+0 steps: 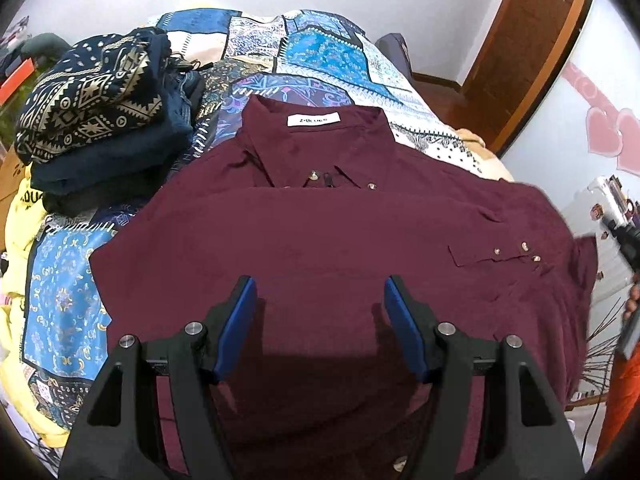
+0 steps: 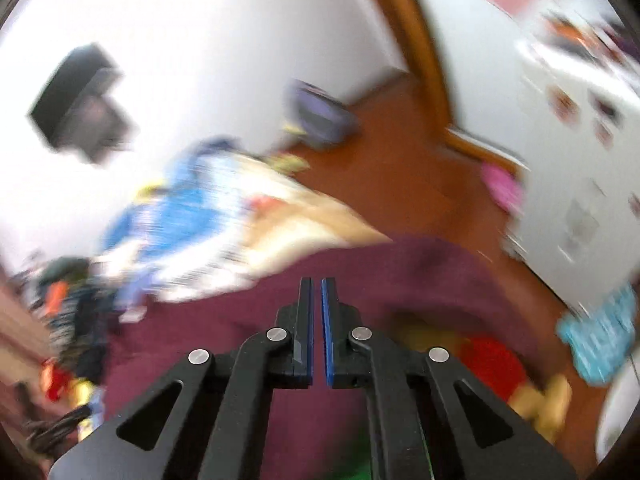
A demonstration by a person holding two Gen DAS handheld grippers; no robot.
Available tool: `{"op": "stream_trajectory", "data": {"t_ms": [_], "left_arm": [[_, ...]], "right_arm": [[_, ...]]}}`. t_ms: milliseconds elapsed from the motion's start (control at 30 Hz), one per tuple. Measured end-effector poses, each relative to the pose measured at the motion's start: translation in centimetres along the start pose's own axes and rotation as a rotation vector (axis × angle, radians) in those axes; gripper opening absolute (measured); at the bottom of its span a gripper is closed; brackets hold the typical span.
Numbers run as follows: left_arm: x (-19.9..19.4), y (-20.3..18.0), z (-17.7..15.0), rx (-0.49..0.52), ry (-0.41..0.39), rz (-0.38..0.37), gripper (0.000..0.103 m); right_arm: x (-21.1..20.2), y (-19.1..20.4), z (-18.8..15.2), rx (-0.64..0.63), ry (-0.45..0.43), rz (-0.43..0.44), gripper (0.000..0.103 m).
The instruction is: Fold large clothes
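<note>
Both tongs sit over the maroon shirt [image 1: 320, 232] spread collar-far across the bed [image 1: 320, 52]: left tongs [image 1: 320, 300] released above its middle, right tongs [image 2: 317, 300] clenched empty at its right edge.

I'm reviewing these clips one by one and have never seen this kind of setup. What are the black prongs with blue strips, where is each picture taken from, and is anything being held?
There is no robot here: a person holds a two-finger gripper in each hand, and each carries a wide-angle camera looking forward along its fingers. The black prongs with blue pads are those fingers.

The sharp picture comes from the left gripper. Its jaws stand open above a dark maroon button-up shirt, spread out with one sleeve folded across the front, on a blue patchwork bedspread. A stack of folded dark patterned clothes sits beside it.

The blurred picture comes from the right gripper. Its jaws are shut, with nothing visible between them; the same maroon shirt lies below.

So neither gripper holds anything.
</note>
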State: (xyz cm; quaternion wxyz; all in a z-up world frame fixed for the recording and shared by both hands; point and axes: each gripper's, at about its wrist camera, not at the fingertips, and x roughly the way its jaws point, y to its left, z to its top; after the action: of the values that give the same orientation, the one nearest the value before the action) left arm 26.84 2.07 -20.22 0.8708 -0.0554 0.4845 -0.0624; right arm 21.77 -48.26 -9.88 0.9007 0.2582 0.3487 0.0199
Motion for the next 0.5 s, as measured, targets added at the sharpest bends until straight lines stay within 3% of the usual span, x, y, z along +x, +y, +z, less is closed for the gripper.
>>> {"op": "stream_trajectory", "data": {"t_ms": [100,267,367,433,500], "left_arm": [[-0.6,0.4,-0.1,-0.010,-0.015,-0.013,0.065],[-1.4,1.0,-0.5,-0.019,-0.030,-0.030,0.065],[-1.8,1.5,-0.9,-0.023,-0.034,-0.028,0.065],[-1.9,1.9,-1.0,-0.030,-0.032,-0.027,0.065],[-1.8,2.3,-1.1,-0.038,-0.028,-0.022,0.065]], "right_arm": [[-1.7,7.0,0.9,-0.195,-0.077,0.091,0.003],[-0.6,12.7,-1.1,-0.331,-0.026,0.087,0.004],[1.1,11.7,-2.4,-0.319,0.054,0.024,0.021],[1.9,10.0,-2.8,-0.276,0.105,-0.019,0.044],[2.0,7.7,-3.5,-0.219,0.138,-0.072,0.048]]}}
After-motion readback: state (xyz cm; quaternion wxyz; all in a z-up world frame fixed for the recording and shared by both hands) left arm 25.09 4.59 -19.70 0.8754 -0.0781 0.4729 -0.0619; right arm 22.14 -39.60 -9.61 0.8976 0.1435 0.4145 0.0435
